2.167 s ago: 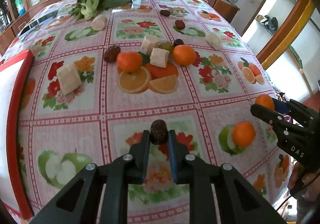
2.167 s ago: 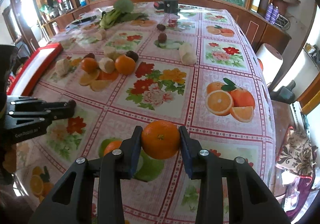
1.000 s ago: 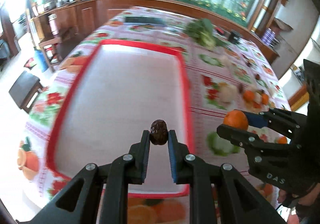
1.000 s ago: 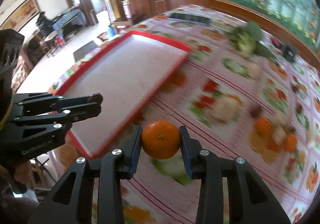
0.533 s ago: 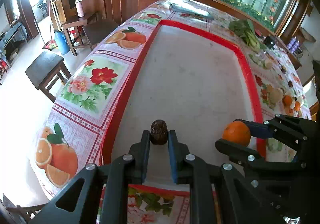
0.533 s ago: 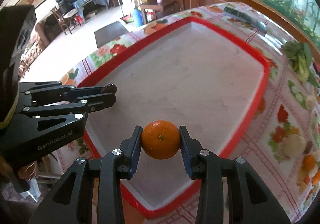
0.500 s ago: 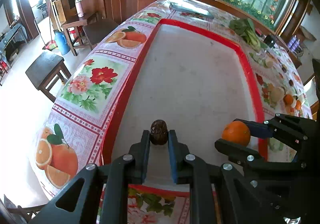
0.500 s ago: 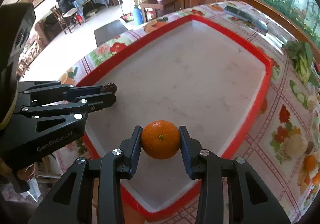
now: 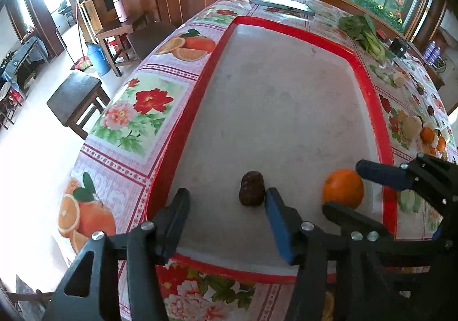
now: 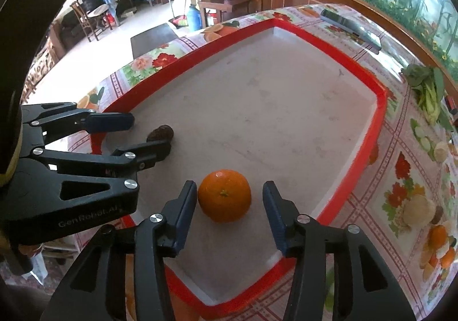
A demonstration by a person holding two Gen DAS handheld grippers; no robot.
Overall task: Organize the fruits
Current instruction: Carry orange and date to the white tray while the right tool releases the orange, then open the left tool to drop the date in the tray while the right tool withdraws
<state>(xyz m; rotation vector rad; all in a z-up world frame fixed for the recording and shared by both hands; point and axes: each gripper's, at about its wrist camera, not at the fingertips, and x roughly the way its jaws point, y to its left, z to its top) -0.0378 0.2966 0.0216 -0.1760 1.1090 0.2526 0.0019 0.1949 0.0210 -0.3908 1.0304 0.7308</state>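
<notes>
Letting go was the step in hand: both tongs were spreading, w/ the fruit already down on the red tray [image 10: 380, 97].

Nearest, in the right wrist view, the right gripper [image 10: 229, 200] had its jaws opening around the orange [image 10: 224, 195]. The left pad sat just beside the peel, maybe brushing it; the right pad stood clear. The orange rested on the tray floor near the close rim. To do this well, I'd judge the jaws needed to clear both sides before lifting straight up, since a round fruit nudged by one pad would likely roll.

In the left wrist view, the left gripper [image 9: 226, 206] was also opening. The dark brown fruit [image 9: 252, 188] lay on the tray touching or just off the right-hand blue pad, w/ a wide gap to the left-hand one. Same advice: widen a bit more, then back off w/o dragging it.

Both fruits sat near each other in the tray's close end; the rest of the tray, further out, was bare.

Far right on the flowered tablecloth [image 9: 134, 109], more oranges [image 9: 428, 133] and pale pieces waited, plus leafy greens [image 9: 363, 33] beyond.
</notes>
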